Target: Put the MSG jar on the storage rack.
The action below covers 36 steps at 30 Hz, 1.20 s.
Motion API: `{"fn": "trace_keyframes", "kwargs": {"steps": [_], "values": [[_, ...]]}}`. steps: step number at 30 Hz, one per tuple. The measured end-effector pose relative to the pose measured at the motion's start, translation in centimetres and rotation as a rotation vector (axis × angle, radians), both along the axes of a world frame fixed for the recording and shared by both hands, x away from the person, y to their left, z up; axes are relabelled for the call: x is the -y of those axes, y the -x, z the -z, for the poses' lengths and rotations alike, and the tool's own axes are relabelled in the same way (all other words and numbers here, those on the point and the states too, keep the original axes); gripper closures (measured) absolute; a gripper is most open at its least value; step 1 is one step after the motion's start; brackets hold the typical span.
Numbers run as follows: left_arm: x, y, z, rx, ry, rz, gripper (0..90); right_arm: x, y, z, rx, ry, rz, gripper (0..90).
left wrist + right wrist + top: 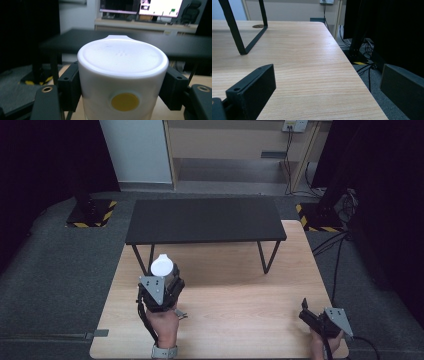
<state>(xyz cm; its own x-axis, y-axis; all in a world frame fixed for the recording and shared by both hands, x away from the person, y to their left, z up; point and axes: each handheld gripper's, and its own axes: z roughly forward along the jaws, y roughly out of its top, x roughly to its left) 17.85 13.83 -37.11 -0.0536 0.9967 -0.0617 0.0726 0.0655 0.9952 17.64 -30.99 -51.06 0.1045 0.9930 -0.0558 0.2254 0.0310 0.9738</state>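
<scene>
A white cup (162, 265) with a small lip, turned bottom up, is held above the wooden table (235, 285) at its left side. My left gripper (165, 280) is shut on it. In the left gripper view the cup (122, 75) sits between the two black jaws, and a round yellow mark (125, 101) shows on its side. My right gripper (312, 317) rests low at the table's front right corner, open with nothing between its fingers (253, 92).
A low black shelf (205, 220) on thin metal legs (267, 260) stands across the far half of the table. The table's right edge (359, 82) drops to a grey floor with cables and a stand base (320, 217).
</scene>
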Motion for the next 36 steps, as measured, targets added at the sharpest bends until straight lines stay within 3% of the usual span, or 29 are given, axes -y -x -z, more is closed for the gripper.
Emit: {"fn": "trace_keyframes", "kwargs": {"steps": [1, 2, 3, 4, 5, 7, 8, 9, 11, 12, 13, 14, 15, 21, 22, 23, 30, 36], "values": [[-0.3, -0.4, -1.6, 0.028, 0.001, 0.019, 29.7, 0.0, 0.0, 0.0, 0.0, 0.0, 0.0, 0.5], [-0.3, -0.4, -1.6, 0.028, 0.001, 0.019, 29.7, 0.0, 0.0, 0.0, 0.0, 0.0, 0.0, 0.5], [-0.8, -1.0, -3.3, 0.05, 0.012, 0.043, 29.7, 0.0, 0.0, 0.0, 0.0, 0.0, 0.0, 0.5], [-0.8, -1.0, -3.3, 0.05, 0.012, 0.043, 29.7, 0.0, 0.0, 0.0, 0.0, 0.0, 0.0, 0.5], [-1.2, -1.9, -4.9, 0.072, 0.007, 0.06, 29.7, 0.0, 0.0, 0.0, 0.001, -0.001, 0.001, 0.5], [-1.3, -2.4, -5.6, 0.08, 0.002, 0.067, 29.7, 0.0, 0.0, 0.0, 0.001, -0.001, 0.001, 0.5], [-1.6, -3.8, -6.9, 0.088, -0.007, 0.08, 29.7, 0.0, 0.0, 0.0, 0.002, -0.001, 0.002, 0.5], [-1.6, -3.8, -6.9, 0.088, -0.007, 0.08, 29.7, 0.0, 0.0, 0.0, 0.002, -0.001, 0.002, 0.5], [-2.0, -5.9, -8.1, 0.084, -0.009, 0.091, 29.7, 0.0, 0.0, 0.0, 0.004, -0.002, 0.002, 0.5], [-2.0, -5.9, -8.1, 0.084, -0.009, 0.091, 29.7, 0.0, 0.0, 0.1, 0.004, -0.002, 0.003, 0.5], [-2.1, -7.6, -8.6, 0.075, -0.016, 0.093, 29.7, 0.0, 0.0, 0.1, 0.004, -0.002, 0.003, 0.5], [-2.1, -7.6, -8.6, 0.075, -0.016, 0.093, 29.7, 0.0, 0.0, 0.1, 0.004, -0.002, 0.003, 0.5], [-2.3, -9.5, -8.7, 0.064, -0.018, 0.102, 29.7, 0.0, 0.0, 0.1, 0.004, -0.001, 0.003, 0.5], [-2.6, -13.8, -8.9, 0.042, -0.018, 0.106, 29.7, 0.0, 0.0, 0.1, 0.006, -0.002, 0.008, 0.5], [-2.6, -13.8, -8.9, 0.042, -0.018, 0.106, 29.7, 0.0, 0.0, 0.0, 0.003, -0.001, 0.009, 0.5], [-2.8, -15.1, -9.1, 0.028, -0.006, 0.106, 29.7, 0.0, -0.1, 0.0, 0.002, -0.001, 0.009, 0.6], [-2.7, -17.5, -8.9, 0.009, -0.029, 0.109, 29.7, -0.1, -0.2, 0.0, 0.001, 0.001, 0.014, 0.5], [-3.0, -18.4, -9.2, -0.014, -0.039, 0.133, 29.7, -0.3, 0.1, 0.3, 0.026, -0.012, 0.038, 0.5]]}}
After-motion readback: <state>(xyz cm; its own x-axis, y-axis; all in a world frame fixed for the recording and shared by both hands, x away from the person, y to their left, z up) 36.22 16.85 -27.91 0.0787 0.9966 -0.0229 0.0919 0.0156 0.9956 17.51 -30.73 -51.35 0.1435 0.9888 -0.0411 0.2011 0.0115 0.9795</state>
